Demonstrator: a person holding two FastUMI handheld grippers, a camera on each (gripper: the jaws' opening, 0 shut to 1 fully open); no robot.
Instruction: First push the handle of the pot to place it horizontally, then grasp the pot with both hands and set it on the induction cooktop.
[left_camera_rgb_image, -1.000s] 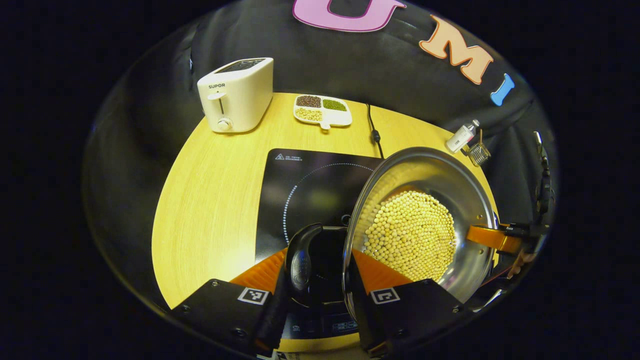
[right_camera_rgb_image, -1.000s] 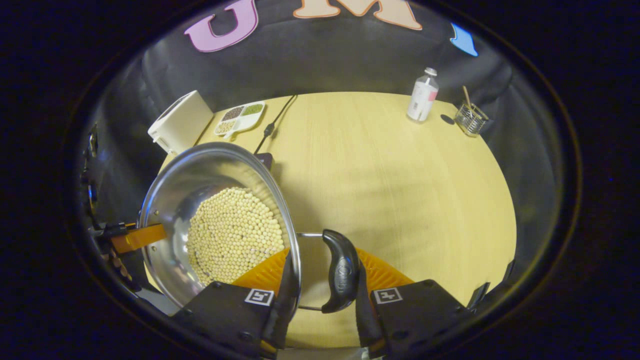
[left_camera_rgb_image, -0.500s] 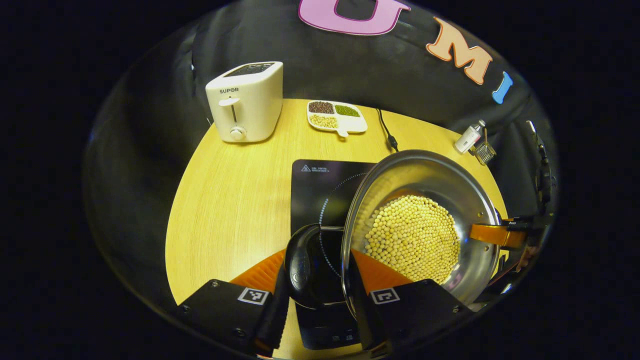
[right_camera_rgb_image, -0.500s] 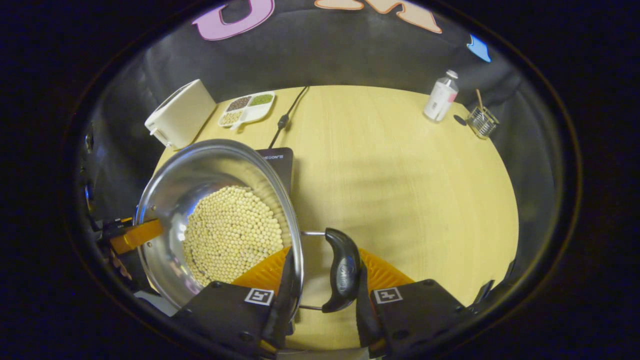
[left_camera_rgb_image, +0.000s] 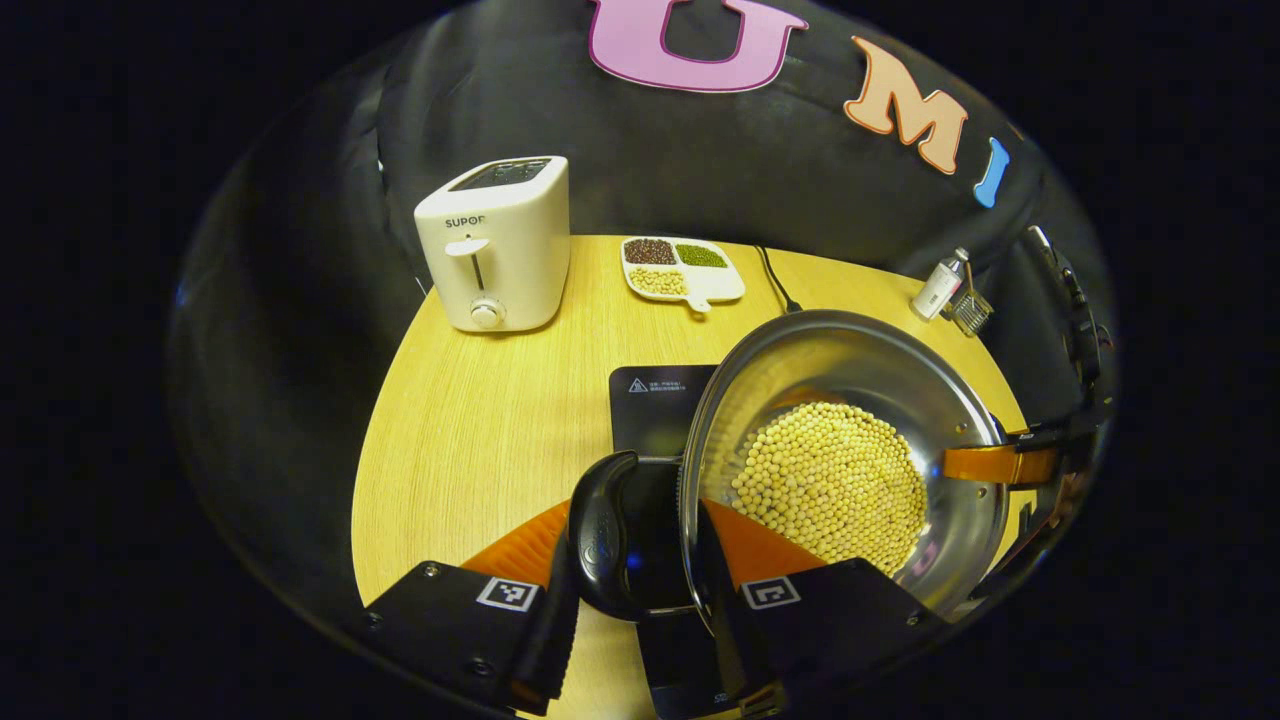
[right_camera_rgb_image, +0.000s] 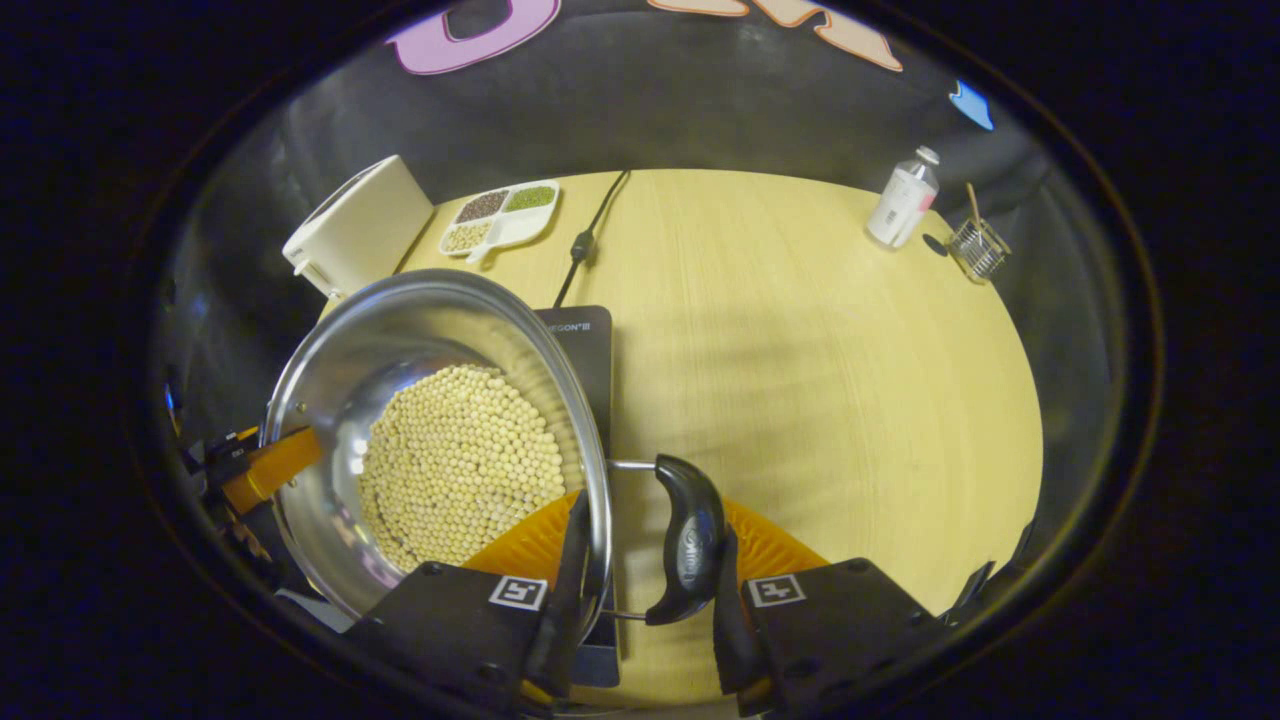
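Note:
A steel pot (left_camera_rgb_image: 800, 350) full of pale soybeans (left_camera_rgb_image: 830, 480) hangs between both grippers, over the black induction cooktop (left_camera_rgb_image: 650, 410). My left gripper (left_camera_rgb_image: 635, 560) is shut on the pot's black side handle (left_camera_rgb_image: 600, 535). In the right gripper view, my right gripper (right_camera_rgb_image: 645, 560) is shut on the opposite black handle (right_camera_rgb_image: 685, 540), with the pot (right_camera_rgb_image: 380, 330) to its left. The cooktop (right_camera_rgb_image: 590, 350) peeks out past the rim. Each view shows the other gripper across the pot: the right gripper (left_camera_rgb_image: 1000, 465) and the left gripper (right_camera_rgb_image: 265, 465). Most of the cooktop is hidden under the pot.
A white toaster (left_camera_rgb_image: 495, 245) stands at the back left of the round wooden table (left_camera_rgb_image: 470, 420). A divided dish of beans (left_camera_rgb_image: 680, 270) and the cooktop's cable (left_camera_rgb_image: 775, 280) lie behind the cooktop. A small bottle (right_camera_rgb_image: 903, 200) and a wire holder (right_camera_rgb_image: 978, 248) sit at the far right.
Both grippers have carried the pot leftward over the cooktop: it now hides most of the black surface, and the cooktop's right edge has come out past the rim in the right gripper view.

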